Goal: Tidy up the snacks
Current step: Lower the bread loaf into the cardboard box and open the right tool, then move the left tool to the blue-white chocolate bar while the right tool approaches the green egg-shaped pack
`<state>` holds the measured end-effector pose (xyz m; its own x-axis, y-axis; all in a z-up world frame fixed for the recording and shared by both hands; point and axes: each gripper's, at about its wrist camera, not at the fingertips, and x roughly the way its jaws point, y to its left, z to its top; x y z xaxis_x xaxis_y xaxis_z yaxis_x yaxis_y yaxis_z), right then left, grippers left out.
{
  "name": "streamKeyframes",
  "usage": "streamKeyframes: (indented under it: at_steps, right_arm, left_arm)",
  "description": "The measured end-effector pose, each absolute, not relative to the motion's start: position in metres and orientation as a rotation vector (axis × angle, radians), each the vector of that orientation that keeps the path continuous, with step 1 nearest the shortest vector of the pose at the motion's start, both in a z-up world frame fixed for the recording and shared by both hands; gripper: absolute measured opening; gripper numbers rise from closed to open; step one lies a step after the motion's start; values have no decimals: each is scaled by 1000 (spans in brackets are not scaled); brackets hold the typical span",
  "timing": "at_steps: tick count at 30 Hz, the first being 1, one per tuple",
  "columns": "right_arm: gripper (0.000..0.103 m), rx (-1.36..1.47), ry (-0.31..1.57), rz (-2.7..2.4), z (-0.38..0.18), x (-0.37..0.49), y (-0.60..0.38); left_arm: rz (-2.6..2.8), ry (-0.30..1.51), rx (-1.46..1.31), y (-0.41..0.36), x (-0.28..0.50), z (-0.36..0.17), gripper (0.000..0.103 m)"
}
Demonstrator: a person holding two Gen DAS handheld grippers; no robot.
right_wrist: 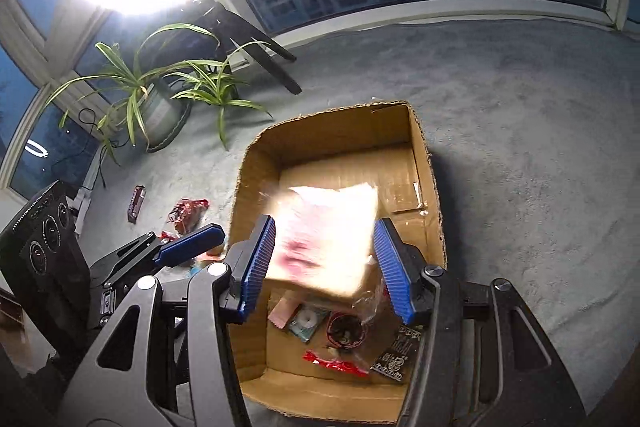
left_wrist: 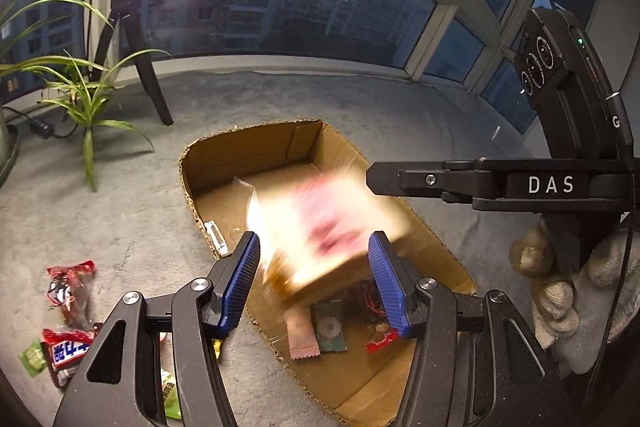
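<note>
1. Cardboard box (right_wrist: 344,143), centre of frame on the grey surface (right_wrist: 540,147): we judge the stowing step is under way; several snacks already lie inside.
2. Pink-printed packet (right_wrist: 324,239), blurred, above the box between the right claw (right_wrist: 334,263) pads; jaws wide, contact unclear.
3. Left claw (left_wrist: 314,279), empty, spread wide.
4. Loose snacks (left_wrist: 70,291), lower left: next pickup, we judge.

Grey carpet (right_wrist: 520,147) carries the cardboard box (right_wrist: 332,135); a potted plant (right_wrist: 160,107) at ten o'clock, loose snack packets (left_wrist: 68,291) at eight.
</note>
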<state>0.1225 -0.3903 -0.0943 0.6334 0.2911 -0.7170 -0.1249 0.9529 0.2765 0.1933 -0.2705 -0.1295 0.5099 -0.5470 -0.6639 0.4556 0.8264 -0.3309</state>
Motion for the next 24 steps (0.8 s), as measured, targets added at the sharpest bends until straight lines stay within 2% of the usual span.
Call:
streamKeyframes:
  at_steps: [11, 20, 21, 23, 24]
  right_arm:
    - [55, 121, 823, 246, -85, 103, -347]
    - [55, 107, 810, 336, -90, 84, -295]
    - [57, 108, 809, 351, -91, 83, -290]
    - [70, 102, 794, 383, -93, 77, -276]
    - [70, 96, 789, 396, -94, 75, -269]
  left_arm:
    - [-604, 791, -114, -235, 171, -109, 55]
    - [-522, 800, -137, -159, 156, -109, 55]
    - [-505, 801, -139, -148, 154, -110, 55]
    - [-474, 809, -148, -125, 150, -113, 55]
    - [-462, 814, -154, -116, 148, -114, 55]
